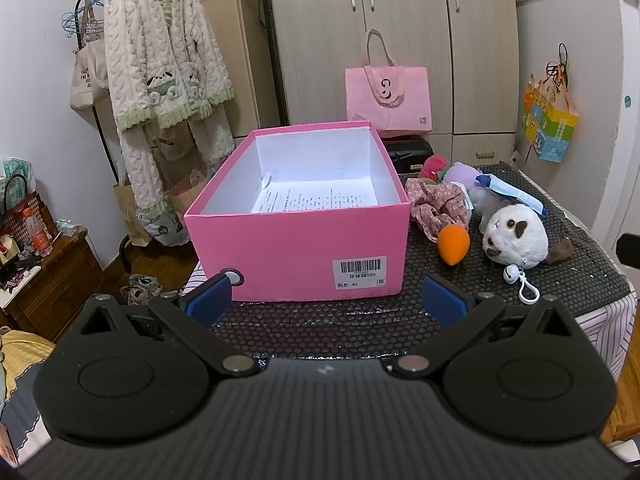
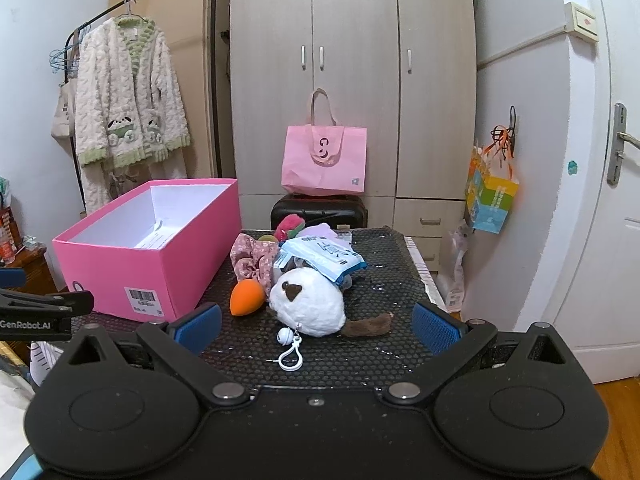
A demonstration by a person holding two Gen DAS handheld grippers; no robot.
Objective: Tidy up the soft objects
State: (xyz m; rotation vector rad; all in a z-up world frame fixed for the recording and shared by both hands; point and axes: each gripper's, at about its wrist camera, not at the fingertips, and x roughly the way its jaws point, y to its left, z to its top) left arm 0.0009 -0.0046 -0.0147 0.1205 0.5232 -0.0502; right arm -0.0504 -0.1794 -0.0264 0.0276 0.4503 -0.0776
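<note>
An open pink box (image 1: 296,248) with a printed sheet inside stands on the black dotted mat (image 1: 320,328); it also shows in the right wrist view (image 2: 132,272). Right of it lies a pile: a white plush animal (image 2: 308,304) with a bell and white clip, an orange sponge egg (image 2: 246,298), a floral scrunchie (image 2: 256,258), a blue-white packet (image 2: 322,258), a purple plush and a red plush (image 2: 290,226). My left gripper (image 1: 326,300) is open and empty before the box. My right gripper (image 2: 316,326) is open and empty, just short of the white plush.
A pink tote bag (image 2: 324,164) sits on a black suitcase (image 2: 320,210) behind the table, before a wardrobe. A fluffy robe (image 1: 168,92) hangs on a rack at left. A wooden side table (image 1: 44,280) with clutter stands at left. A door (image 2: 600,200) is at right.
</note>
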